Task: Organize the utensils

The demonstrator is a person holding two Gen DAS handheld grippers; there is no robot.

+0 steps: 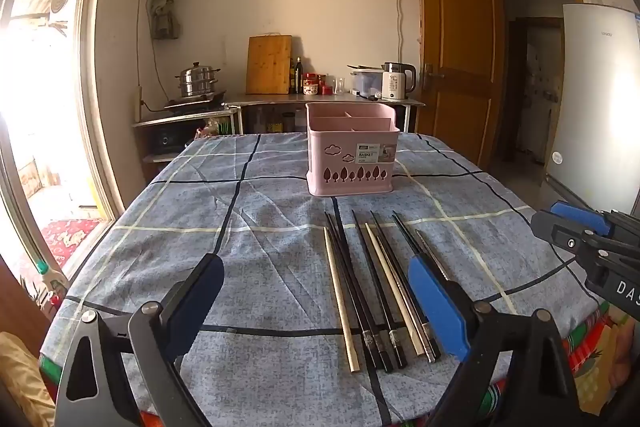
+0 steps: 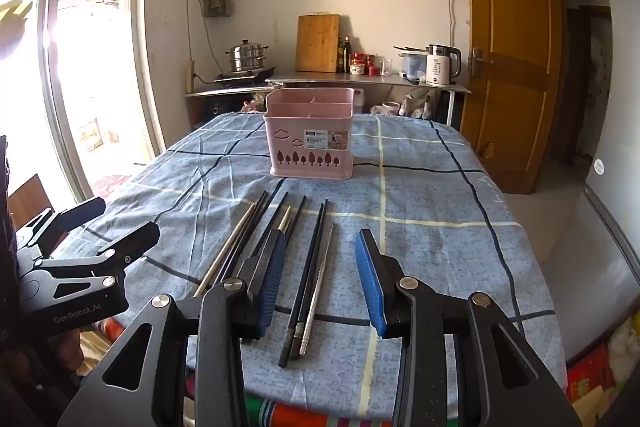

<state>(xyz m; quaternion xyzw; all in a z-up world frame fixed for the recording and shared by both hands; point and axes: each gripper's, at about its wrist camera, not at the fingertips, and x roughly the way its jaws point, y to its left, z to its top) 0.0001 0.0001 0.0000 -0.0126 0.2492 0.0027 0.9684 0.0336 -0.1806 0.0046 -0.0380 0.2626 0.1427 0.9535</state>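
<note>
Several chopsticks [image 1: 372, 291] lie side by side on the blue checked tablecloth [image 1: 260, 227], black, pale wood and metal ones; they also show in the right wrist view [image 2: 308, 267]. A pink divided utensil basket [image 1: 352, 151] stands upright beyond them, also in the right wrist view [image 2: 310, 135]. My left gripper [image 1: 316, 291] is open and empty above the chopsticks' near ends. My right gripper [image 2: 320, 275] is open and empty, its fingers on either side of a black and a metal chopstick, above them.
The table's near edge [image 2: 320, 415] lies just below the grippers. A counter [image 1: 320, 101] with a steamer pot, cutting board, bottles and kettle stands behind the table. A wooden door [image 1: 456, 43] and a fridge [image 1: 596, 99] are on the right, a bright doorway on the left.
</note>
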